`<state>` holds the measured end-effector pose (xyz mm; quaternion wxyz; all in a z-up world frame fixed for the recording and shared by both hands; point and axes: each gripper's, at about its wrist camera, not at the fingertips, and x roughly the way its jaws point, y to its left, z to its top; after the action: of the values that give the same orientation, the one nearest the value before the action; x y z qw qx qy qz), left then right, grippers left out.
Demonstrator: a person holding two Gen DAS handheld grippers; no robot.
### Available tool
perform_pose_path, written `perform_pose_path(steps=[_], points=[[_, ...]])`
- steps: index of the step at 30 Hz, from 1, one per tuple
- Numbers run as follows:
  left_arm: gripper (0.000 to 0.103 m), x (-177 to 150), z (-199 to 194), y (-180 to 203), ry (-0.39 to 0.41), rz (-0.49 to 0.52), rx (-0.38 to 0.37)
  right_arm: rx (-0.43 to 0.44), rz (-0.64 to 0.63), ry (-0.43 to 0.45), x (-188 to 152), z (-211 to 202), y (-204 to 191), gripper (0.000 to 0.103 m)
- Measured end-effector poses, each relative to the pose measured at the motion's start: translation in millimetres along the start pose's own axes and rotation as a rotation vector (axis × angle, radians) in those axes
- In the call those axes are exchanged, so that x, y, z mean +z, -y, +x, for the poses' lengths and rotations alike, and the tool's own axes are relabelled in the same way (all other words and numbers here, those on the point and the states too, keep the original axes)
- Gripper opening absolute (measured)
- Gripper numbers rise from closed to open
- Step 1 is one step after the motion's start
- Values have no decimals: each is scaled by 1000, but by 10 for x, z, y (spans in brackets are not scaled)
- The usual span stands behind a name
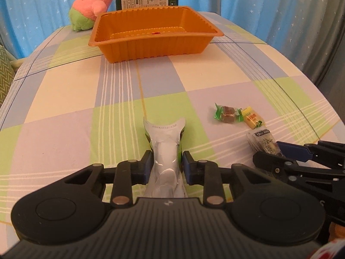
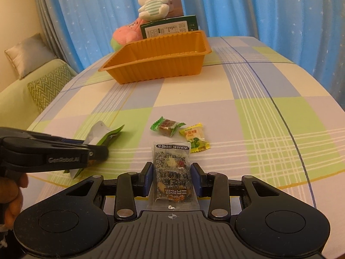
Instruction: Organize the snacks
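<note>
Four snacks: one green pouch [image 1: 165, 151] pinched by the left gripper [image 1: 166, 161], one clear packet [image 2: 171, 172] pinched by the right gripper [image 2: 171, 176], two candies, brown [image 2: 167, 126] and yellow [image 2: 195, 138], on the tablecloth [image 2: 258, 108] before one orange tray [image 2: 159, 62]

Soft, even indoor light, with strong fisheye bend

Light through the blue curtains [image 2: 248, 6] gives both my views an even, warm brightness with no harsh glare. My left tool [image 1: 166, 158] and right tool [image 2: 172, 169] cast only faint shadows on the checked surface [image 1: 64, 112]. Straight lines curve towards the frame edges, the corners fall dark, and the near black housings look slightly soft.
</note>
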<state>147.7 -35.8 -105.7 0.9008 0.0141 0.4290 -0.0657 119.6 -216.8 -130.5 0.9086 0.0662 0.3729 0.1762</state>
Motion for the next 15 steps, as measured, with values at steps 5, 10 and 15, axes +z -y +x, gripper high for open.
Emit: perform_pose_path(steps=[5, 10, 15], points=[[27, 50, -213, 11, 21, -28, -3, -9, 23, 12, 80, -71, -10, 38], [27, 122, -427, 36, 44, -53, -7, -16, 74, 20, 147, -203, 5, 38], [27, 208, -609, 46, 67, -69, -10, -25, 105, 28, 258, -363, 32, 38]])
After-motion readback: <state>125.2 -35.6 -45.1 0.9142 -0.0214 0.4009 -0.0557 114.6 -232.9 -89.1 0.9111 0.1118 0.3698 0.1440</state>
